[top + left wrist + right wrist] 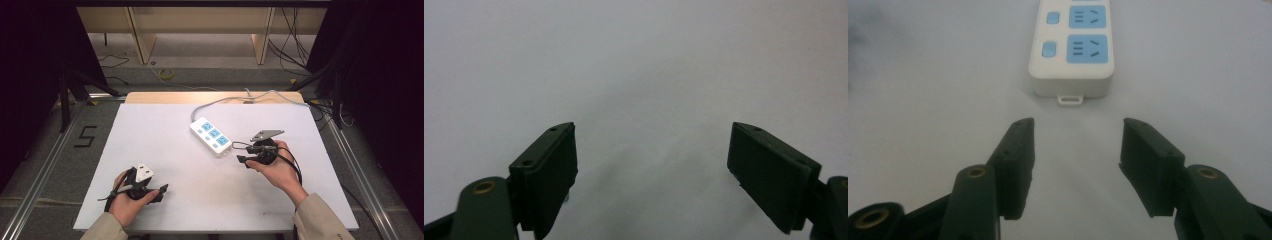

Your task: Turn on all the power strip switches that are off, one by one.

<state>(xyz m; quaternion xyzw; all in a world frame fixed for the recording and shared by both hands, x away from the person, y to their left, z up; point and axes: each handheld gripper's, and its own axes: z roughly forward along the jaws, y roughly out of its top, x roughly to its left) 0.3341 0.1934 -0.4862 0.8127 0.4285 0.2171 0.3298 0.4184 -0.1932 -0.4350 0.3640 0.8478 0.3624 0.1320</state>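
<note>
Right now a white power strip (210, 136) lies on the white bench (165, 145), a little behind the middle and turned diagonally. It has three blue socket faces in a row, each with a small blue button beside it. Its grey cable (235, 98) goes from the far end of the strip toward the back edge of the bench and over it. At the near end there is a small white hanging loop (1070, 100).

The right tool (245, 154) is held by the right hand (276, 169) just beside the near end of the strip, and it does not touch it. In the right gripper view both black jaws stand apart with nothing between them, so this tool is released. The near end of the strip (1071, 55) is straight ahead of the jaws, with bare bench between them and the loop. A grey three-cornered plate (267, 134) sits on top of this tool.

The left tool (161, 192) is held by the left hand (126, 201) near the front left part of the bench, well apart from the strip. In the left gripper view (651, 165) its jaws are spread wide over the plain white surface and they grasp nothing, so it is also released. On top of it there is a pale three-cornered plate (143, 172).

Both forearms come in from the bottom in beige sleeves (320, 220). On the floor to the left of the bench a black figure 5 (85, 136) is marked. A yellow coil of cable (166, 74) lies on the floor behind the bench.
</note>
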